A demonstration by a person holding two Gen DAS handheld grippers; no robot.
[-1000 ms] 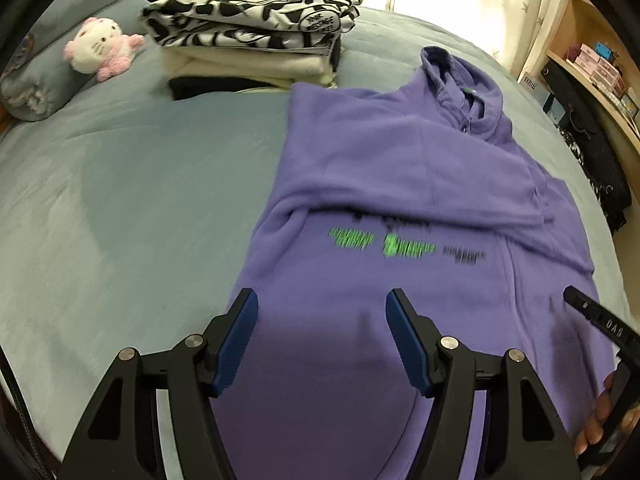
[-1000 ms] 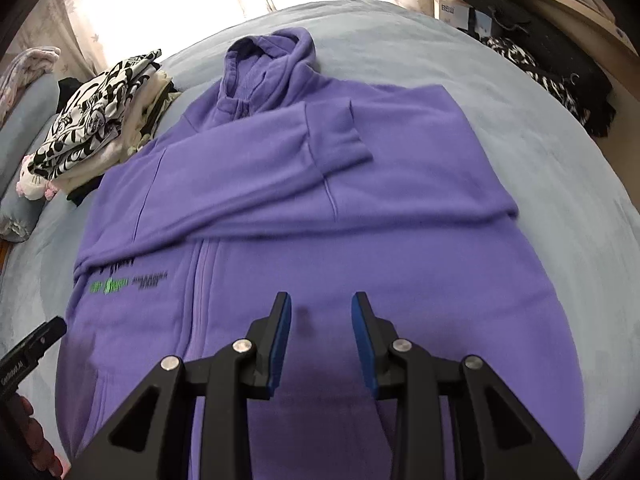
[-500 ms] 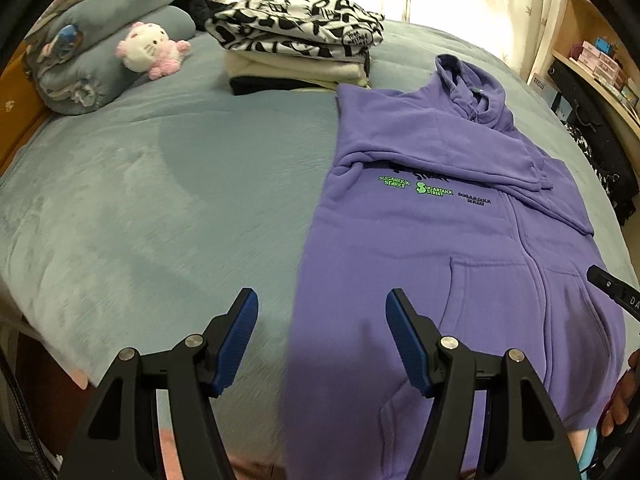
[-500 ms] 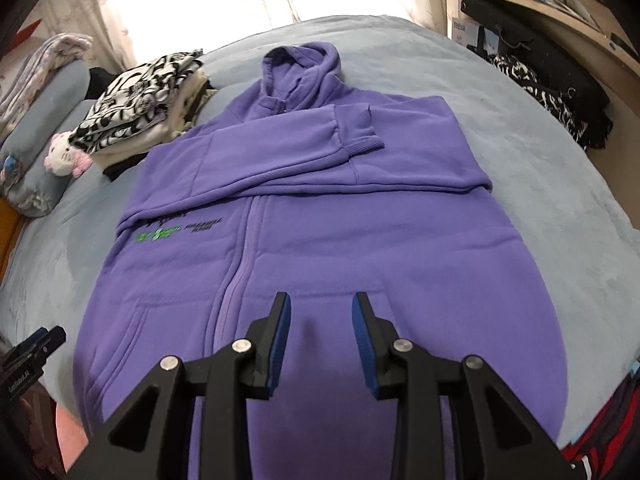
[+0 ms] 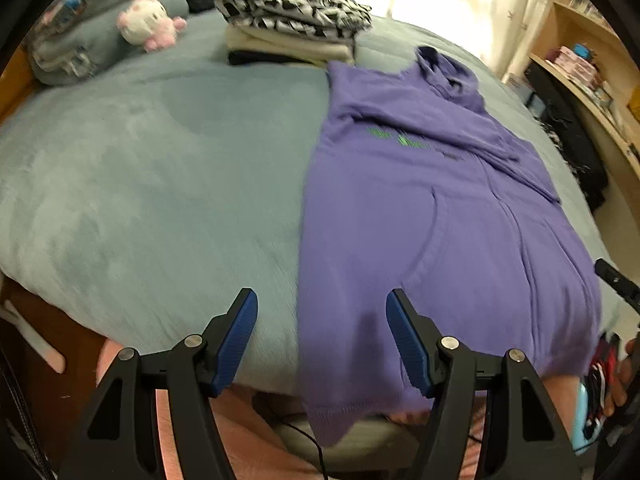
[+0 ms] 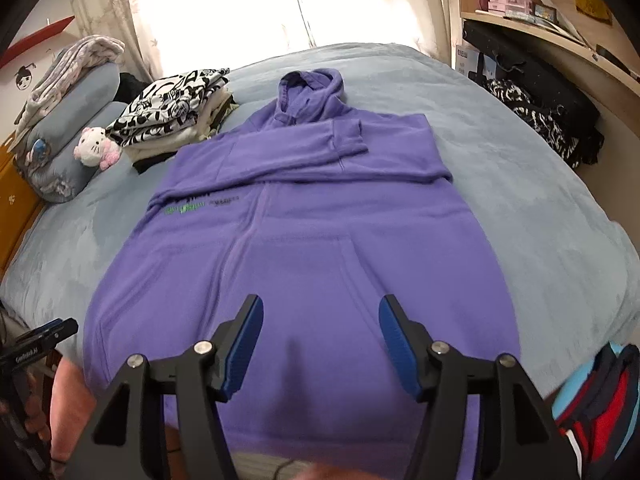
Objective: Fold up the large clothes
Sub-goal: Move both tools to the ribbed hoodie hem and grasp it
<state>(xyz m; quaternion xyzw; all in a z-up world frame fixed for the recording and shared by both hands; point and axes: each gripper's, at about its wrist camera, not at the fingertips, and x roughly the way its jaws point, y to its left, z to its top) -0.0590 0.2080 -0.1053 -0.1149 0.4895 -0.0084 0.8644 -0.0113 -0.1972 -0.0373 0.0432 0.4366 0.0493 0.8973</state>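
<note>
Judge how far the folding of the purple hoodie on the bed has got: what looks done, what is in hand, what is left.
Done: the hoodie lies flat on the bed with both sleeves folded across its chest, and a stack of folded clothes sits beside it. In hand: nothing; the left tongs and right tongs are open above the hem, the right having just widened. Left: folding the body up.

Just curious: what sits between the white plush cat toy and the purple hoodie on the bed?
A stack of folded clothes, black-and-white patterned on top, lies between the plush cat and purple hoodie, clearest in the right wrist view.
</note>
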